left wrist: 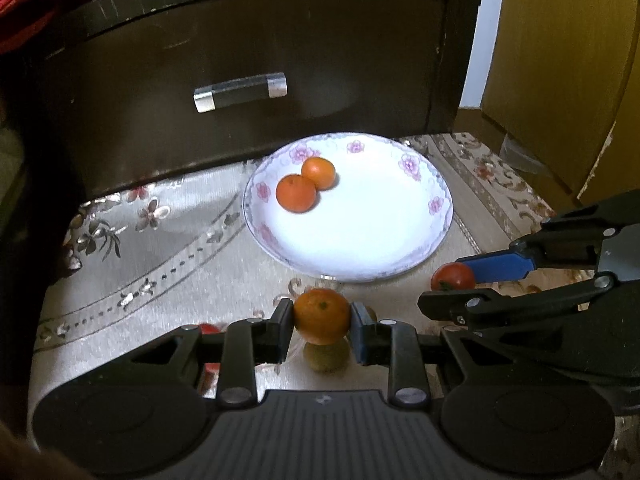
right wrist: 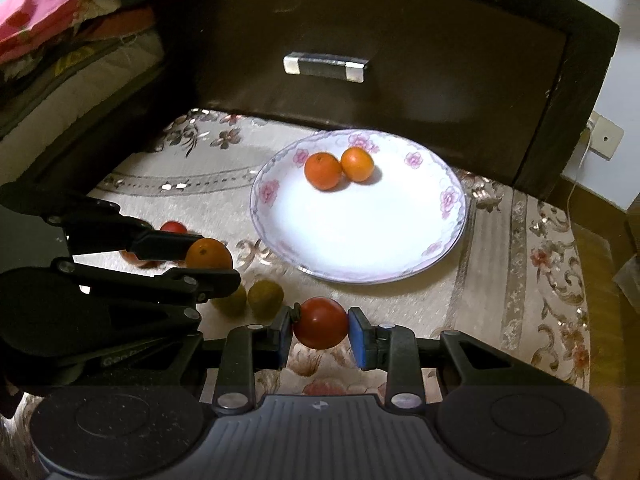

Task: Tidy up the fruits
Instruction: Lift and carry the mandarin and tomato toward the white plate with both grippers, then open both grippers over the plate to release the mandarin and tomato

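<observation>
Floral cloth (right wrist: 520, 264) | left gripper (left wrist: 322, 316) jaws grasp orange (left wrist: 322, 314) | right gripper (right wrist: 320, 322) jaws grasp tomato (right wrist: 320, 322)

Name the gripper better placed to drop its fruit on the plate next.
Left, probably. The left gripper grips an orange just short of the plate rim; the right gripper, gripping a tomato, looks slightly farther off.

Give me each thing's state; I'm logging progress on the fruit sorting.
Left gripper: shut on an orange, held above the cloth.
Right gripper: shut on a tomato.
Plate: holds two oranges, touching.
Green fruits: two on the cloth.
Drawer: closed.
</observation>
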{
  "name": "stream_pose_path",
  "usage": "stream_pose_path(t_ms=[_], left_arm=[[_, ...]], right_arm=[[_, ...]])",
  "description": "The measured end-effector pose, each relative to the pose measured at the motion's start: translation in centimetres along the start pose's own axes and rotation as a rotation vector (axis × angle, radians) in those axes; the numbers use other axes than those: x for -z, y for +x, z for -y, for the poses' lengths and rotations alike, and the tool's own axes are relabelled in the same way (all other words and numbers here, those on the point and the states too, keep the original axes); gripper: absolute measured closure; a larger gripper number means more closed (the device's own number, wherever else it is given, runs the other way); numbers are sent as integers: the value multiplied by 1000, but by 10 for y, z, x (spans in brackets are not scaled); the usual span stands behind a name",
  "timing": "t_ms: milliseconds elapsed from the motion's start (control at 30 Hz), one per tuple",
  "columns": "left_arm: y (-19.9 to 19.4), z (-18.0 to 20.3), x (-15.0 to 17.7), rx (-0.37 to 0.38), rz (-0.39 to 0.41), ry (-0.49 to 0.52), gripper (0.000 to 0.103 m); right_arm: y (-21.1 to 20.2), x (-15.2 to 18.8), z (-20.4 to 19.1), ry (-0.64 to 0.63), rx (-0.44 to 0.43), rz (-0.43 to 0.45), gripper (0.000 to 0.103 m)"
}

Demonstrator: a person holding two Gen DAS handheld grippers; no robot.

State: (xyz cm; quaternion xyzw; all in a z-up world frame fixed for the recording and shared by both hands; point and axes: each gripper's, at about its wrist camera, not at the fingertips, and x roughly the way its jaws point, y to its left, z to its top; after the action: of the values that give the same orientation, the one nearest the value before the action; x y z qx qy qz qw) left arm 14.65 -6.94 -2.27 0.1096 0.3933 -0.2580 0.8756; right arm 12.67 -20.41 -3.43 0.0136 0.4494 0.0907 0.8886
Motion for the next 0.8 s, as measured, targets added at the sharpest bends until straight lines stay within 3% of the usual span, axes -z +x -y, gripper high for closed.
stream_pose_path(t_ms=[800], left_arm=[[39,-17,-34,-2,15,-110,69]], right_arm=[[25,-32,20,-3,75,101,76]])
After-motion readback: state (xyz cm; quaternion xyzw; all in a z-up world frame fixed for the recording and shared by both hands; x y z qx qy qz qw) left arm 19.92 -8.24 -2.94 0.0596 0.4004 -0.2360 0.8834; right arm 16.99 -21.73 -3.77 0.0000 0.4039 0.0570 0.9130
